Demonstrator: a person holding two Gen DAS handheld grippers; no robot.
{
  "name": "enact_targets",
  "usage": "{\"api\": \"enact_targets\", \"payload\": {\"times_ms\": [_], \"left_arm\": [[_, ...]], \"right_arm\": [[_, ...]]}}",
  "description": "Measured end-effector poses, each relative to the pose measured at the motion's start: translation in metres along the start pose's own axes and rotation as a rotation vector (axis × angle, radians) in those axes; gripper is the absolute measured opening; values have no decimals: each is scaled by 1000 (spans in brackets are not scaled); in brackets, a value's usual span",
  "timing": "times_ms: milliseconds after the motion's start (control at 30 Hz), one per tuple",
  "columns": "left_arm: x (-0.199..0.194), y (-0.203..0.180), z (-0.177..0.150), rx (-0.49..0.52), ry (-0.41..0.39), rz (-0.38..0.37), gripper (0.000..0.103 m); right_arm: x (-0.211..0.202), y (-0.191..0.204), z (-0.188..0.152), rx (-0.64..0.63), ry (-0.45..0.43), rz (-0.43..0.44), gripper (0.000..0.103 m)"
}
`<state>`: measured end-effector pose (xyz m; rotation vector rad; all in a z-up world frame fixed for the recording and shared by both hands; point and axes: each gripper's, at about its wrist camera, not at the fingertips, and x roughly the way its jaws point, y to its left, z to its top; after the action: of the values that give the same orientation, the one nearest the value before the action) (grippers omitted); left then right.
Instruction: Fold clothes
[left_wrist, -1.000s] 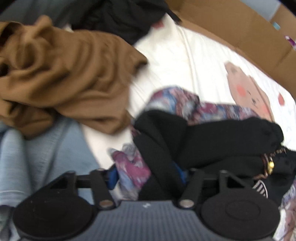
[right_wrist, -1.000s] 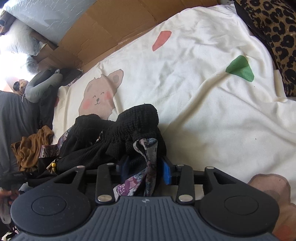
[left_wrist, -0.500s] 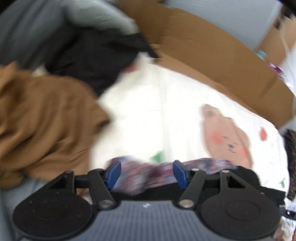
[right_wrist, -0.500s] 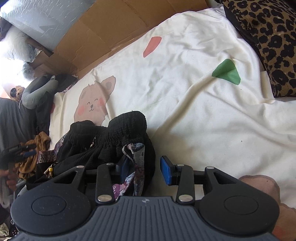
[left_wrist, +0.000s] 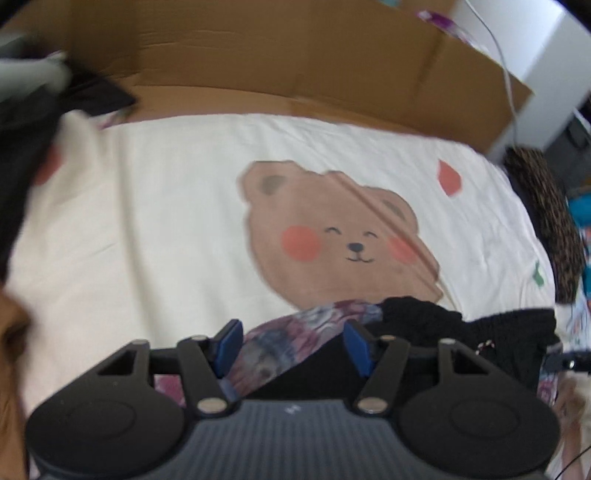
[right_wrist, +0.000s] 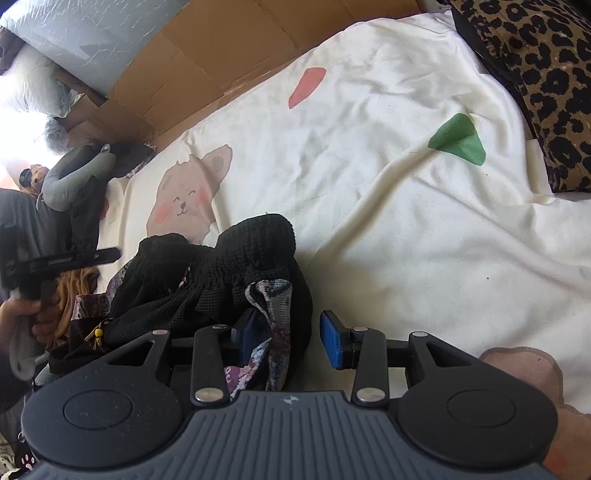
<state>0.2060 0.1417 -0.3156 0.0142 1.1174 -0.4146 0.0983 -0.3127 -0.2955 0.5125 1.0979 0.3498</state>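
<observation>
Right wrist | leopard-print pillow (right_wrist: 546, 92) | left wrist: only garment (left_wrist: 291, 343), bear print (left_wrist: 332, 240)

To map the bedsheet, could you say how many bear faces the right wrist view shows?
1 bear face, beside the black garment's far edge. A brown patch at lower right, face hidden, may be another.
</observation>
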Motion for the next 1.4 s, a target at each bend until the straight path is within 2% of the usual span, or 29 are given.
{"api": "enact_targets", "payload": {"times_ms": [167,267,400,500,567,800,867,933,1000,1033,1067,1133,1400], "left_arm": [[27,-14,8,83,26,-1,63],[38,-18,2,145,22,13,63],[49,-22,-12,171,63,-14,63],[54,-31,-23,262,71,-5,71],[57,-38,-23,317,69,27,81],[63,-39,-14,309,59,14,81],[60,-39,-16,314,63,5,71],[57,-40,-17,318,76,-3,62],[55,-39,-15,300,90,-11,49],[54,-39,-14,290,97,-15,39],[52,-37,-13,268,102,-16,26],[48,-34,-14,218,112,-13,12],[5,-31,-18,49,68,95,8]], "right_arm": [[5,2,-2,-11,12,-17,42],[5,3,-2,-19,12,-14,42],[7,3,2,-18,4,-17,42],[10,5,5,-24,1,-21,42],[12,7,6,-37,3,-23,42],[18,12,9,-60,12,-27,42],[19,13,10,-67,15,-26,42],[19,13,10,-65,21,-24,36],[20,12,10,-55,27,-10,18],[20,13,9,-58,28,-13,16],[20,14,9,-68,28,-20,9],[19,17,11,-87,27,-31,6],[5,26,30,-78,-39,-21,5]]}}
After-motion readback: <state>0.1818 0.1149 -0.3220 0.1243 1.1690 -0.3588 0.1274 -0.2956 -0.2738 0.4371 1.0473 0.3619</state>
